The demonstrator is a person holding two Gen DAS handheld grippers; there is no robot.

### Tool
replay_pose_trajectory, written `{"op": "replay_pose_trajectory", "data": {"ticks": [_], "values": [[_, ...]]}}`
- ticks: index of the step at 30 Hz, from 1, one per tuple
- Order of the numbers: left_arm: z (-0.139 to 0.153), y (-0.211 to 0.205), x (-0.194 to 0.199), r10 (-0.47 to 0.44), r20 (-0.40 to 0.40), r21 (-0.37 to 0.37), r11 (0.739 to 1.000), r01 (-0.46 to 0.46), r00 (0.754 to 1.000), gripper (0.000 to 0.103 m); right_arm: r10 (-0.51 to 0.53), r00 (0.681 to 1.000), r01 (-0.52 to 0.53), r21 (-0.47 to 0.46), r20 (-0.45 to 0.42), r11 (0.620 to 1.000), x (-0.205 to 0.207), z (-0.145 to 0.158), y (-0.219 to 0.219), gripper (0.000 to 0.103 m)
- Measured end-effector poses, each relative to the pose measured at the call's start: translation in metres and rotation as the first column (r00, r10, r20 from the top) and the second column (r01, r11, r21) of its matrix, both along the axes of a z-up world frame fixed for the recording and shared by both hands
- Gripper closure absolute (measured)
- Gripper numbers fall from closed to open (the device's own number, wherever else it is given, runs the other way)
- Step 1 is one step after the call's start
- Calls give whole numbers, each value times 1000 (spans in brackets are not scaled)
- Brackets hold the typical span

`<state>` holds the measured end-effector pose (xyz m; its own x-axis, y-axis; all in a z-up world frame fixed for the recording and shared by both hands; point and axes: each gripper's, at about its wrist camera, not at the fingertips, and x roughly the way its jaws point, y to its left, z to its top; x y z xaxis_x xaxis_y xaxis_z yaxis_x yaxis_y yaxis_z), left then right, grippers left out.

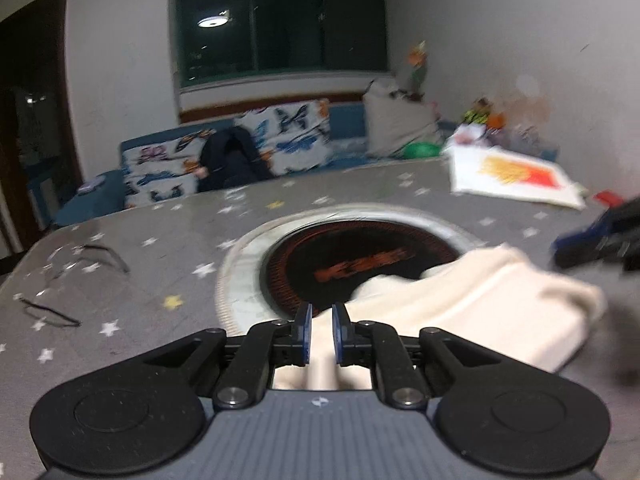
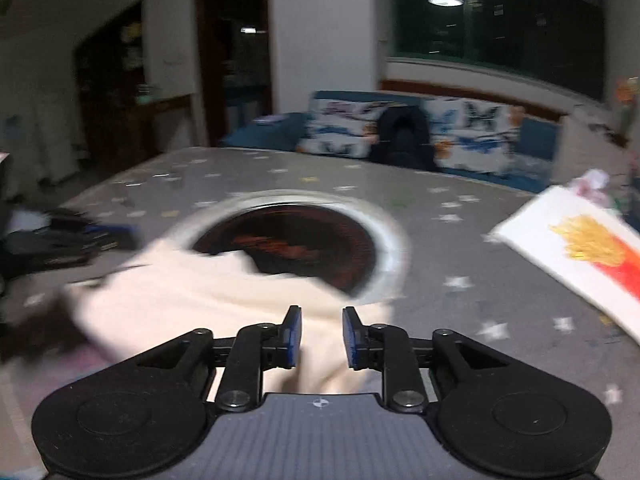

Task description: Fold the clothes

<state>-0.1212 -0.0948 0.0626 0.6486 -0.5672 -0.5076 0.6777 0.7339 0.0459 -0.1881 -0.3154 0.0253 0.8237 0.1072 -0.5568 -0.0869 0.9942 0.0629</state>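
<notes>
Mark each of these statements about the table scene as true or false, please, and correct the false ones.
1. A cream garment lies partly over the round burner in the table. True.
2. Between the pads of the left gripper there is cream cloth. True.
3. The white item with the fries print lies on top of the cream garment. False: it lies apart from it, on the table to the right in the right wrist view.
4. The tablecloth is plain red. False: it is grey with small stars.
5. Glasses lie on the table. True.
6. The sofa is plain white. False: blue, with butterfly-print covers.
</notes>
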Motion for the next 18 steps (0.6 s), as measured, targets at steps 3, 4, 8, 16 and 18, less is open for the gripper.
{"op": "replay_pose_trajectory", "data": {"ticks": [3, 4, 8, 16, 18], "values": [[-6, -9, -15, -68, -38, -8, 998, 68, 997, 93, 34, 998, -32, 48, -45, 998, -3, -17, 10, 74], [-11, -12, -17, -76, -45, 7, 997, 76, 996, 92, 28, 997, -24, 48, -70, 999, -3, -27, 11, 75], [-32, -12, -13, -57, -113, 35, 997, 61, 992, 92, 8, 998, -4, 65, -67, 998, -4, -33, 7, 75], [-37, -11, -13, -47, -113, 15, 999, 49, 992, 92, 33, 998, -32, 22, -49, 999, 50, -18, 18, 74], [-37, -10, -13, -48, -115, 11, 999, 50, 992, 92, 24, 997, -23, 12, -79, 1000, 70, -25, 24, 74]]}}
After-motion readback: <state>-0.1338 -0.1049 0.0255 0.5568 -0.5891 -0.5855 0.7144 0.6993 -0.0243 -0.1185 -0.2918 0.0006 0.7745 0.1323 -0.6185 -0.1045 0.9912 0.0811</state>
